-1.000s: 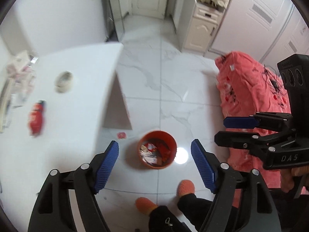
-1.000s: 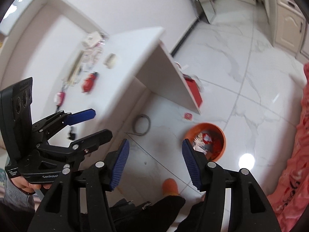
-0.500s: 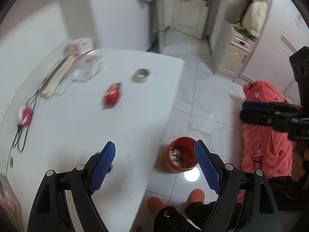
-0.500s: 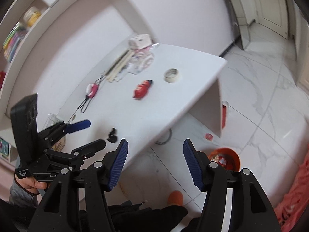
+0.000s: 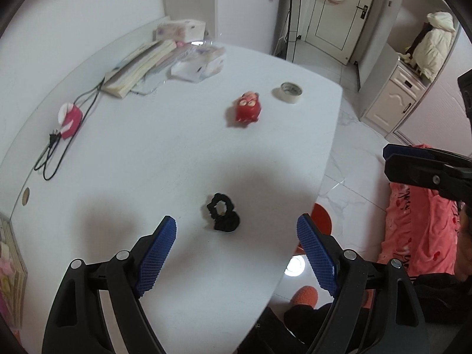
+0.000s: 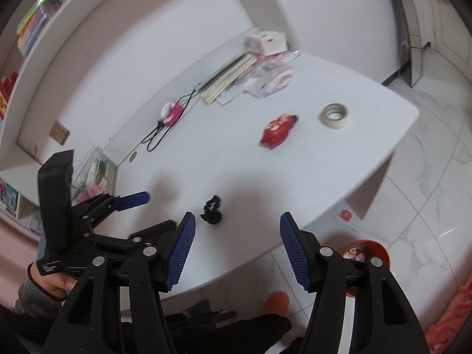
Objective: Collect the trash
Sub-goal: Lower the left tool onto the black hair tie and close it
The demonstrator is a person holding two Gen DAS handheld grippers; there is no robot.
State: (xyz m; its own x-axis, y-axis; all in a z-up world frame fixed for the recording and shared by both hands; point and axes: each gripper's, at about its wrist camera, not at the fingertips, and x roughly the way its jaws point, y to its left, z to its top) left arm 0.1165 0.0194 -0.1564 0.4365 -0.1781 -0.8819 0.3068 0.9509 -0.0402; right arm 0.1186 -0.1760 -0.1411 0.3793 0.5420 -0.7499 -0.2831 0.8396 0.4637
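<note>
Lying on the white table, the red wrapper is ahead of both grippers and well apart from them, its long axis pointing about away from them. The left gripper and the right gripper are both released and empty; I judge neither clearly nearer. A black hair tie lies between them and the wrapper, a tape roll just beside it. The orange bin stands on the floor.

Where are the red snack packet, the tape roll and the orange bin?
red snack packet (image 5: 247,112), left wrist view, middle of its front.
tape roll (image 6: 334,116), right wrist view, on its near rim.
orange bin (image 6: 380,250), right wrist view, on its right rim.
</note>
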